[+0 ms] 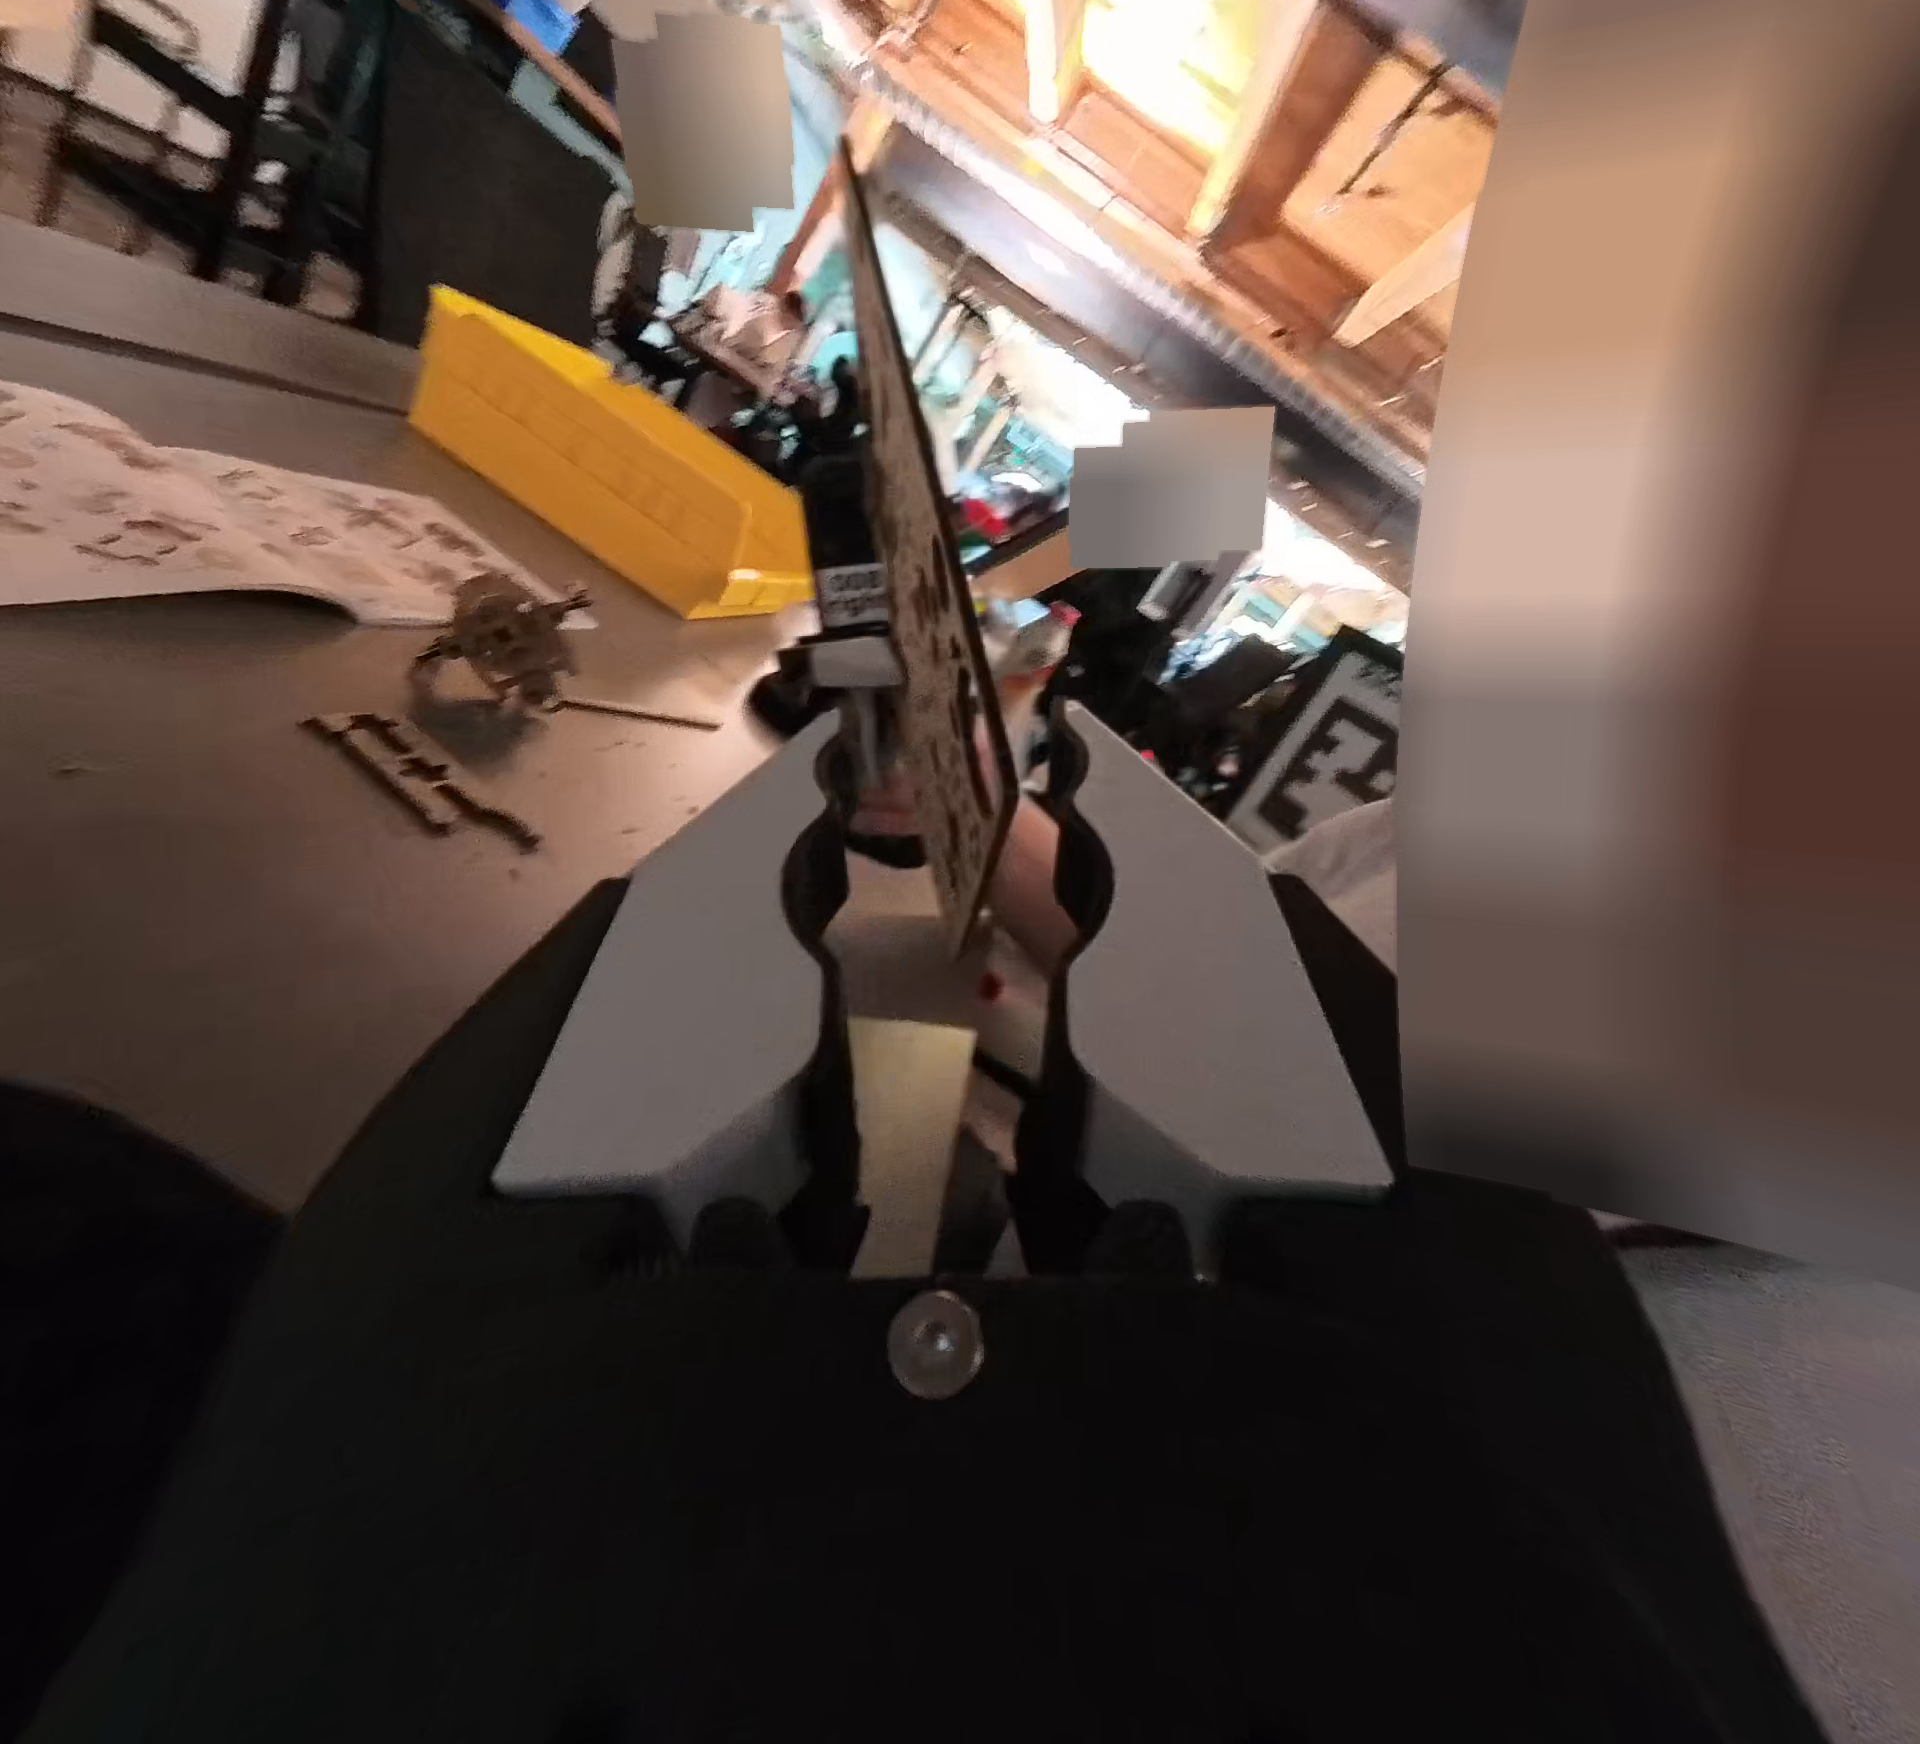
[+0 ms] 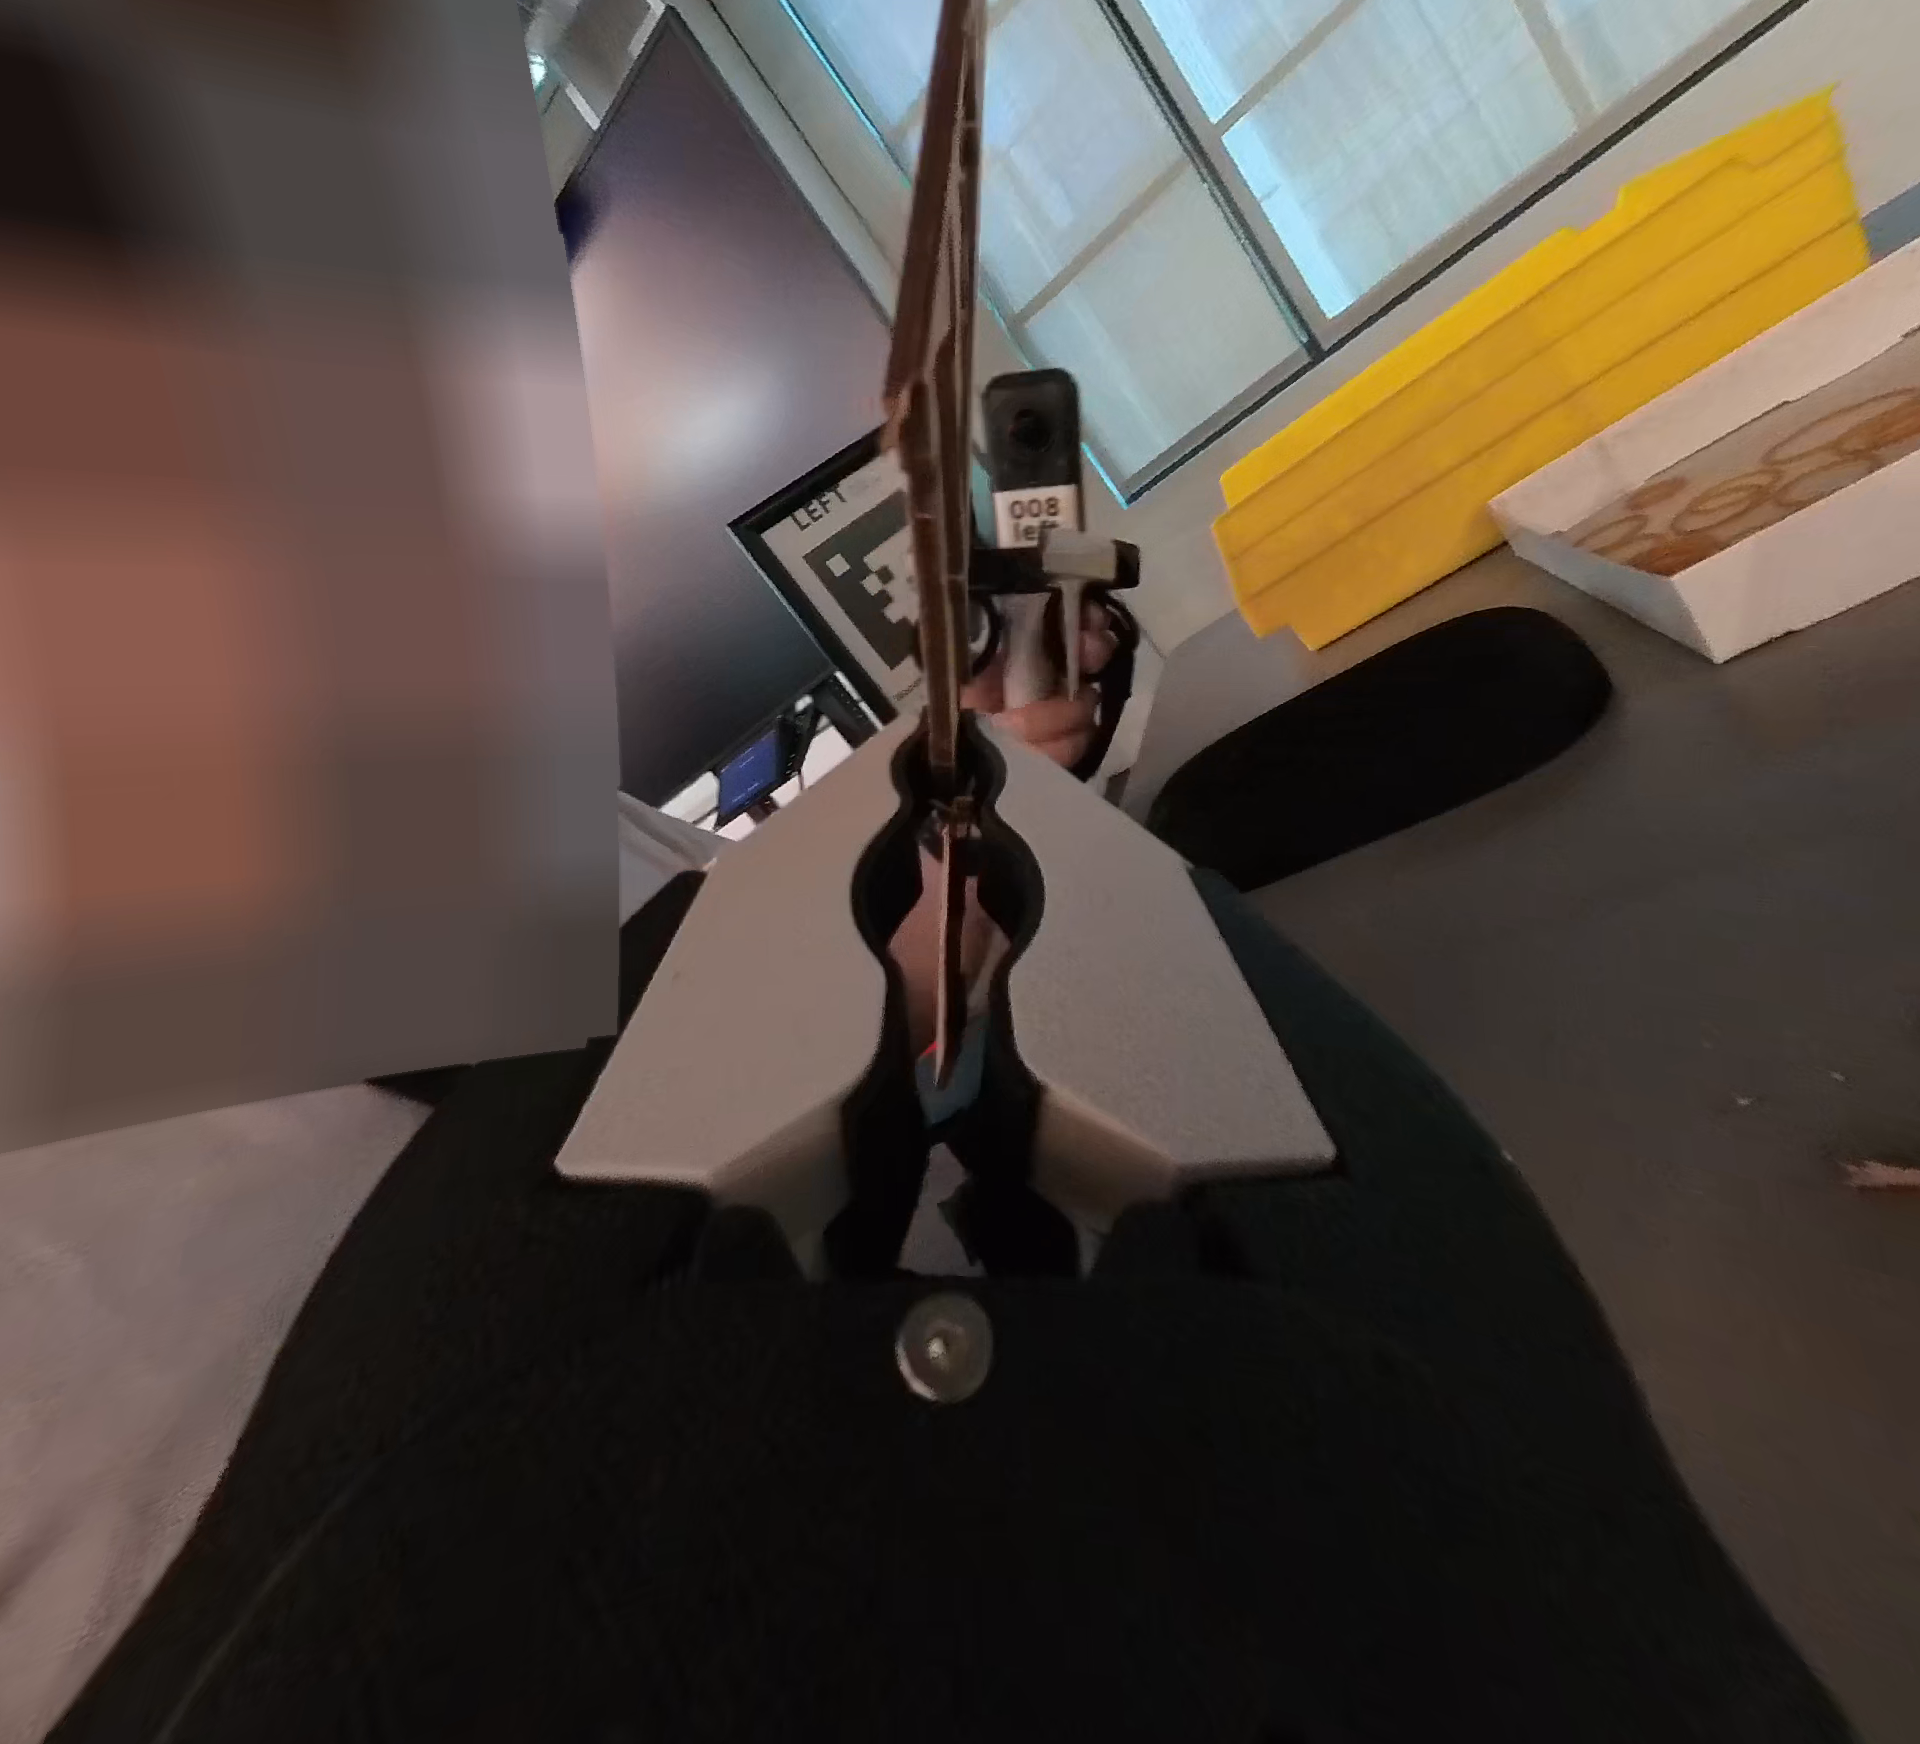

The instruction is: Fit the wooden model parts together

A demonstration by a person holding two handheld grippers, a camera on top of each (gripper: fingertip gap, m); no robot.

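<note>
The right gripper (image 2: pixel 951 785) was clamped on a thin wooden sheet (image 2: pixel 940 406), its grey fingers (image 2: pixel 1122 967) pinched against the panel's lower edge so that the board ran edge-on straight out between them. From that grip the sheet's long axis rose away from the fingertips, leaning slightly to the right toward the windows (image 2: pixel 1299 84), its top passing out of the picture. A short tail of the sheet reached back inside the jaws toward the gripper body.

The left gripper (image 1: pixel 940 738) stood with its fingers parted, a plain gap between the tips. The same wooden sheet (image 1: pixel 914 551), dark with cut-out shapes, stood in that gap, nearer the left finger (image 1: pixel 717 946) than the right; whether it touched either pad I could not tell. Seen from here the panel again showed nearly edge-on, its long axis running up and away, tilted a little to the left. Just past its left face the right gripper (image 1: pixel 852 655) showed, facing back.

Farther out, on the grey table (image 1: pixel 208 915), lay a partly built wooden model (image 1: pixel 499 645) and a flat wooden part (image 1: pixel 421 775) near it, well apart from both grippers. Behind them lay an open instruction booklet (image 1: pixel 187 510) and a yellow bin (image 1: pixel 613 468), and a white tray of wooden parts (image 2: pixel 1714 520) sat beside the bin
</note>
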